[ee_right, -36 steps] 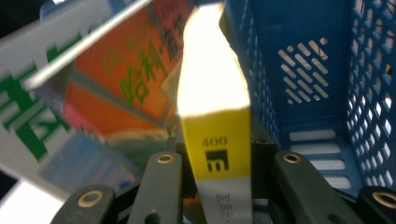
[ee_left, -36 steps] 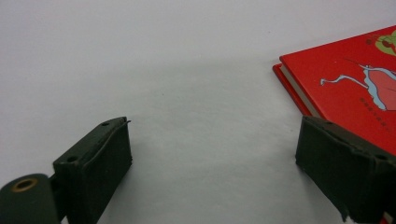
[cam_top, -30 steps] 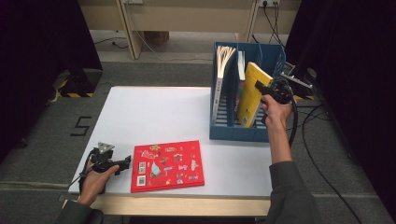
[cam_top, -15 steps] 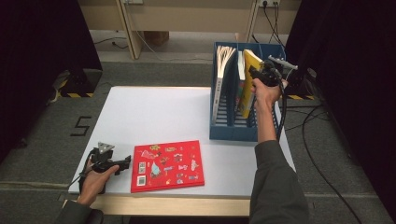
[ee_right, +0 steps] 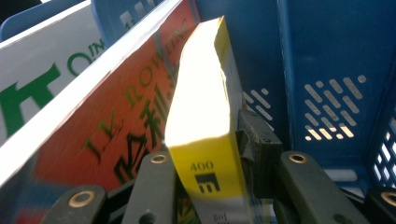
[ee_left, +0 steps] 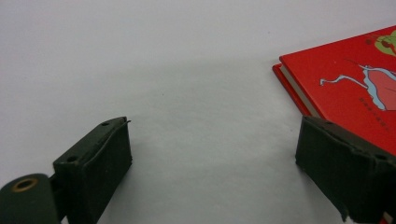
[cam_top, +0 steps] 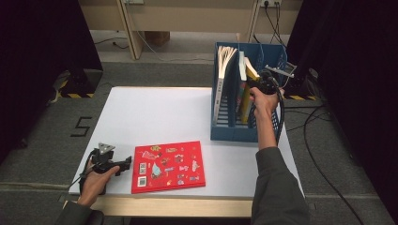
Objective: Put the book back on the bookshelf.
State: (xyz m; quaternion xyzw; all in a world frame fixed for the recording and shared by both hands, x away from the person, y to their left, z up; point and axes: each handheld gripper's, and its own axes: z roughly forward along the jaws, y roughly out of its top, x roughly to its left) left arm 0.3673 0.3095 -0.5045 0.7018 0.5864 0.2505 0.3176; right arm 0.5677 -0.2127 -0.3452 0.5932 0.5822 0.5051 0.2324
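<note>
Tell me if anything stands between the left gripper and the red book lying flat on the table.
Nothing visible does. The left gripper rests on the white table with jaws open, and bare tabletop lies between them and the near corner of the red hardcover picture book, which sits just ahead of one jaw.

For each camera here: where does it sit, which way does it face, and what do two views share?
High view: above the table's near edge, facing forward and down; both forearms enter from below.
Left gripper view: on the left gripper, facing the red book past open jaws.
Right gripper view: on the right gripper, facing the yellow book inside the blue rack.
High and left views share the red book.
</note>
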